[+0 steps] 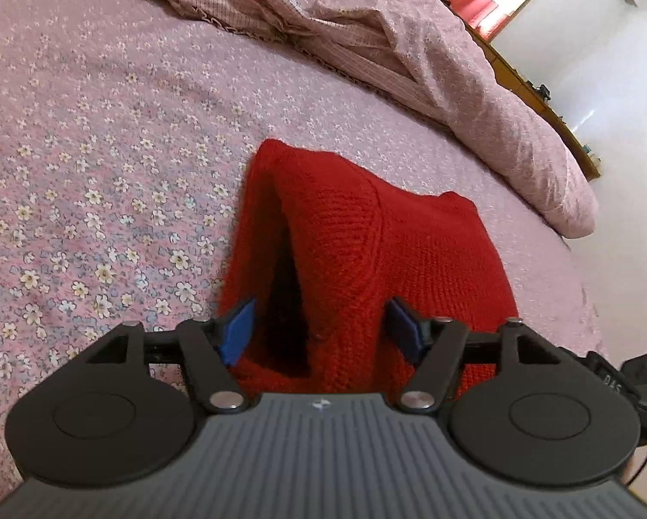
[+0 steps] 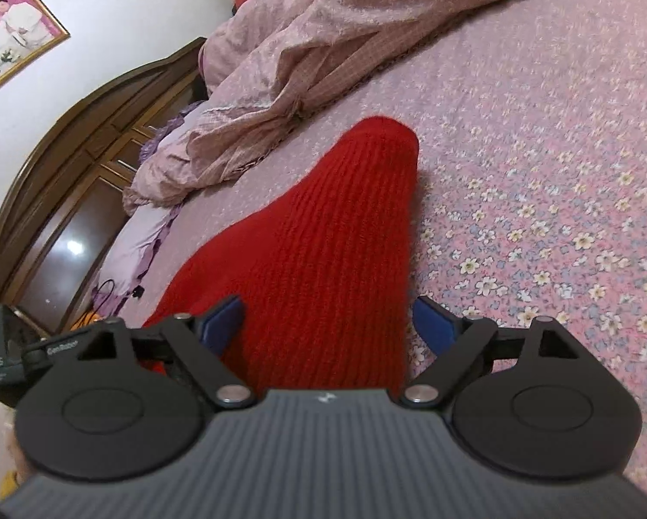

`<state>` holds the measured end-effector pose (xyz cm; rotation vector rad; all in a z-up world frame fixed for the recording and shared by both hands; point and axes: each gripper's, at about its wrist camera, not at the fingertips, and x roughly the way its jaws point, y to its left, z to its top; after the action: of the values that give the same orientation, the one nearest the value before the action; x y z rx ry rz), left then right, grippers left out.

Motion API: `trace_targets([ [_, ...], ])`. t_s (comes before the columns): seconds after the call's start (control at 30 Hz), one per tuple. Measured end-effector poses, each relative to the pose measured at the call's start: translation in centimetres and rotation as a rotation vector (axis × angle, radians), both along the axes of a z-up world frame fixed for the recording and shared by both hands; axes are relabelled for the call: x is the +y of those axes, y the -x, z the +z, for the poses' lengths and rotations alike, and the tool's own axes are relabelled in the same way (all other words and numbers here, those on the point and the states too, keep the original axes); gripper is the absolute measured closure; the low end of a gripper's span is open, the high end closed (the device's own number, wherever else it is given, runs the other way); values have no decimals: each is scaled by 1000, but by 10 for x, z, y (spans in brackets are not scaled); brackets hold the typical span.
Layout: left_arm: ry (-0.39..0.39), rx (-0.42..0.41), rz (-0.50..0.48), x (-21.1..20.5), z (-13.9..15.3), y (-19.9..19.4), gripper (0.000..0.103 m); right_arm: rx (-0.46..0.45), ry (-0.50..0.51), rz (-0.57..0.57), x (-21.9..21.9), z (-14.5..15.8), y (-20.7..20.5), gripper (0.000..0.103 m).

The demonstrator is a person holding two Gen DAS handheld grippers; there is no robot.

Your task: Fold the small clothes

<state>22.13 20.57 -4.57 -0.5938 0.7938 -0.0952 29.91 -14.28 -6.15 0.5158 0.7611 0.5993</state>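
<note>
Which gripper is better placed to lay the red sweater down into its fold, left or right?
Hard to say. The left gripper and right gripper both have the red sweater between wide-set jaws above the floral bedsheet.

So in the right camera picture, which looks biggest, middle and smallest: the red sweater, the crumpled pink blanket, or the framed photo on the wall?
1. Red sweater, though it lies nearest the camera, so it may only look biggest.
2. Pink blanket, close behind in apparent size.
3. Framed photo, clearly smallest.
</note>
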Motion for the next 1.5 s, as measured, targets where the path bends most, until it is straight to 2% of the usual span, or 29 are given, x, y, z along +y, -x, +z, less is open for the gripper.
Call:
trace_targets([
  [0.1, 28, 6, 3, 3, -4, 0, 30, 57, -59, 25, 1, -13, -10, 14],
  [0.2, 16, 6, 2, 3, -4, 1, 30, 105, -109, 45, 6, -21, -16, 12],
  [0.4, -10, 5, 9, 1, -1, 4, 30, 87, -115, 59, 11, -22, -15, 13],
  [0.5, -15, 2, 20, -1, -1, 5, 30, 89, -135, 56, 10, -21, -15, 22],
  [0.57, -16, 3, 25, -1, 0, 7, 30, 74, -144, 50, 9, -16, -12, 35],
  [0.63, -20, 2, 25, -2, 2, 8, 30, 51, -154, 45, 9, -7, -8, 40],
  [0.77, -19, -11, 25, -7, 10, 14, 31, 39, -216, 37, 6, 9, 0, 45],
  [0.93, -65, -35, 14, -27, 25, 28, 31, 44, -258, 26, -1, 27, 17, 46],
  [1.27, -101, -45, -105, -99, 47, 61, 31, 92, -303, -32, -67, 33, 59, 46],
  [1.5, -96, -13, -188, -142, 46, 91, 31, 122, -289, -36, -115, 32, 87, 46],
])
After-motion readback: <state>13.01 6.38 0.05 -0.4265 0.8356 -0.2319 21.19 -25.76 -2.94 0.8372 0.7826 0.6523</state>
